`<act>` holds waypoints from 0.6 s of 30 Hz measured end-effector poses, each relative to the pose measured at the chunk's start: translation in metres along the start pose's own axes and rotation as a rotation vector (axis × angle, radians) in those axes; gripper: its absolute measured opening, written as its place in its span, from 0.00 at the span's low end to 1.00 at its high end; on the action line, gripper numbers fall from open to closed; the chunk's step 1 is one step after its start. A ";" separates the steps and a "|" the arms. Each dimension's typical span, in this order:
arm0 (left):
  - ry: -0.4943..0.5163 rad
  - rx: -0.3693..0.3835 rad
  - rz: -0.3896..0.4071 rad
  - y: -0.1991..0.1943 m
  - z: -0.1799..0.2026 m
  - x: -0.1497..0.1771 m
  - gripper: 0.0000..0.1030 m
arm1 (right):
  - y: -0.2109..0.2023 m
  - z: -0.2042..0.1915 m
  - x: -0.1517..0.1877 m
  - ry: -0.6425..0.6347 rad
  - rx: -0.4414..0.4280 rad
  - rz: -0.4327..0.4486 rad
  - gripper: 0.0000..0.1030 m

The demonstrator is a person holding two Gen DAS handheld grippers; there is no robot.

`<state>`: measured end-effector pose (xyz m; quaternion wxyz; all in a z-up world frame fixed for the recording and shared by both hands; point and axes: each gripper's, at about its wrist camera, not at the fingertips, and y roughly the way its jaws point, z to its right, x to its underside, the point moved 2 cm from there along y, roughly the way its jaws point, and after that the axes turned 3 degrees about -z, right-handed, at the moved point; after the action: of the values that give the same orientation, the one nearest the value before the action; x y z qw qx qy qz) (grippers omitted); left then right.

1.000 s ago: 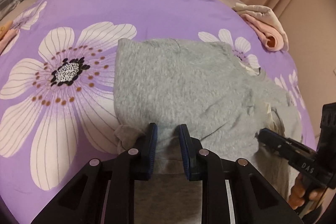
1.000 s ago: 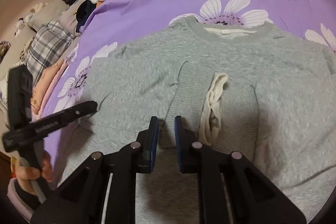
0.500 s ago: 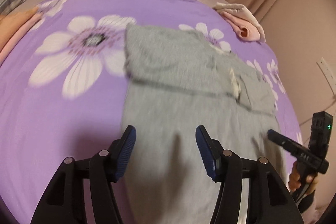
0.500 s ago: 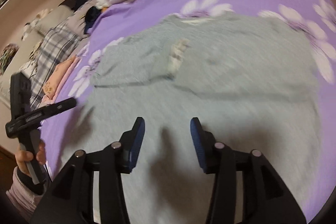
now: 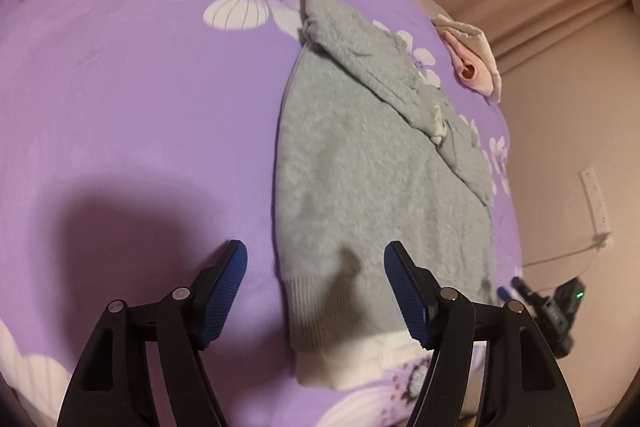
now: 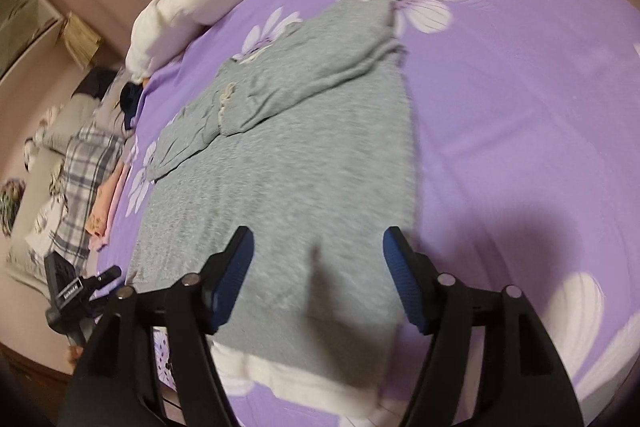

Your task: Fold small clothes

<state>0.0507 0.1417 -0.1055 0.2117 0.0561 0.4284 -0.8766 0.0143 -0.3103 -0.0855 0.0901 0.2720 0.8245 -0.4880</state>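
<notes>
Grey sweater [image 5: 360,187] flat on purple bed sheet [image 5: 140,107], sleeves folded across chest. Left claw [image 5: 316,291] and right claw [image 6: 318,275] spread wide, empty, above hem. Next, probably: pinch hem corners, fold upward.

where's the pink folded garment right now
The pink folded garment lies on the purple floral bedspread at its far edge, beyond the grey sweater, upper right in the left wrist view, near the curtains.

Left gripper [image 5: 315,269], right gripper [image 6: 318,259]: fingers apart.
</notes>
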 end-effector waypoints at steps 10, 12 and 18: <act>0.022 0.018 -0.029 0.009 0.017 0.014 0.67 | -0.006 0.030 0.026 0.089 -0.066 -0.025 0.73; 0.022 0.012 -0.026 0.011 0.018 0.013 0.67 | -0.004 0.029 0.026 0.090 -0.074 -0.024 0.75; -0.012 0.059 -0.027 0.014 0.013 0.008 0.67 | 0.007 0.021 0.023 0.063 -0.100 -0.031 0.76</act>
<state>0.0501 0.1213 -0.1104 0.2008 0.0512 0.4020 -0.8919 -0.0041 -0.3172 -0.1106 0.0701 0.2697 0.8544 -0.4386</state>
